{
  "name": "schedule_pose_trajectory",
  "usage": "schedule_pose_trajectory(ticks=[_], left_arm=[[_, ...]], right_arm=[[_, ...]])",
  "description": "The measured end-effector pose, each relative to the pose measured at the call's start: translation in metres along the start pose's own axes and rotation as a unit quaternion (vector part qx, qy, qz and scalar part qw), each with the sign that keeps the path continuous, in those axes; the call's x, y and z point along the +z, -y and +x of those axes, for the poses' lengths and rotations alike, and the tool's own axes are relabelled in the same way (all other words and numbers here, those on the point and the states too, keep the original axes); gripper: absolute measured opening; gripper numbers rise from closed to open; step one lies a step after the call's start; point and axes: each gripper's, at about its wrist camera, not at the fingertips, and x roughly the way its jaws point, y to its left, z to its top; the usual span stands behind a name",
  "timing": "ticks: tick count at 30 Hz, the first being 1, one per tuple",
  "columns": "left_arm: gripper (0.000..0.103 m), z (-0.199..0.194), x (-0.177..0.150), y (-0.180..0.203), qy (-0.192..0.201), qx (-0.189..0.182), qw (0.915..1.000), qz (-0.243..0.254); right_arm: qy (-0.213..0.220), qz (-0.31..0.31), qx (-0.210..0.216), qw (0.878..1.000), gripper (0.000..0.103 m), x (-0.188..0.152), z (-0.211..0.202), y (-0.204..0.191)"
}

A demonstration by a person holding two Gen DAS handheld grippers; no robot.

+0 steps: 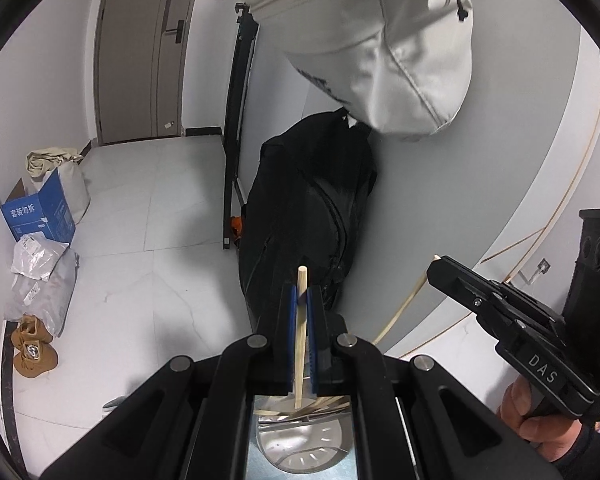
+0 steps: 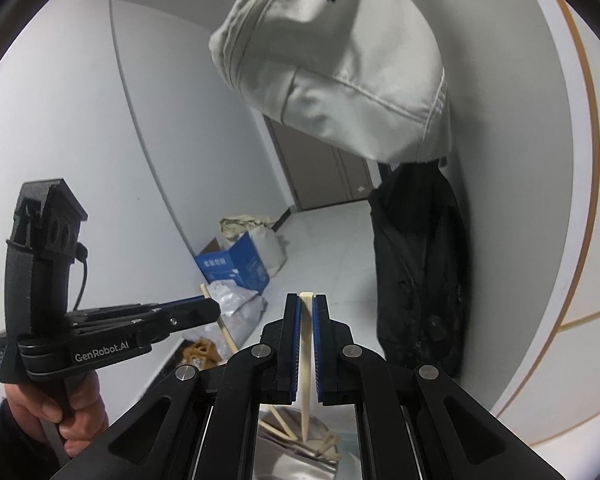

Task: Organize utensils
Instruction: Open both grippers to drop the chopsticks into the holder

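Note:
My left gripper (image 1: 301, 292) is shut on a wooden chopstick (image 1: 299, 360) that stands upright between its blue pads. Straight below it sits a round metal utensil holder (image 1: 300, 454) with several chopsticks lying in it. At the right of the left wrist view, my right gripper (image 1: 436, 270), held by a hand, is shut on a pale chopstick (image 1: 400, 312) that slants down to the left. In the right wrist view the right gripper (image 2: 307, 300) clamps that pale chopstick (image 2: 306, 360), tip down over the metal holder (image 2: 276, 462). The left gripper (image 2: 214, 310) is at the left with its chopstick (image 2: 226, 330).
A grey fabric bag (image 1: 380, 40) hangs overhead, with a black coat (image 1: 308, 208) below it against the wall. A blue carton (image 1: 40, 216), plastic parcels (image 1: 40, 276) and brown shoes (image 1: 32, 348) lie along the left wall of the tiled floor. A grey door (image 1: 140, 52) is at the back.

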Motion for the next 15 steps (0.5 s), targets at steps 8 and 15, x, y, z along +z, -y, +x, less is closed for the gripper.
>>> schedule_pose_trajectory(ticks=[8, 15], left_arm=[[0.001, 0.015, -0.008, -0.002, -0.017, -0.010, 0.9997, 0.014], [0.001, 0.023, -0.021, 0.012, -0.046, -0.027, 0.9972, 0.052]], right_arm=[[-0.026, -0.007, 0.001, 1.000, 0.005, -0.021, 0.017, 0.001], [-0.061, -0.013, 0.004, 0.998, 0.005, -0.047, 0.028, -0.003]])
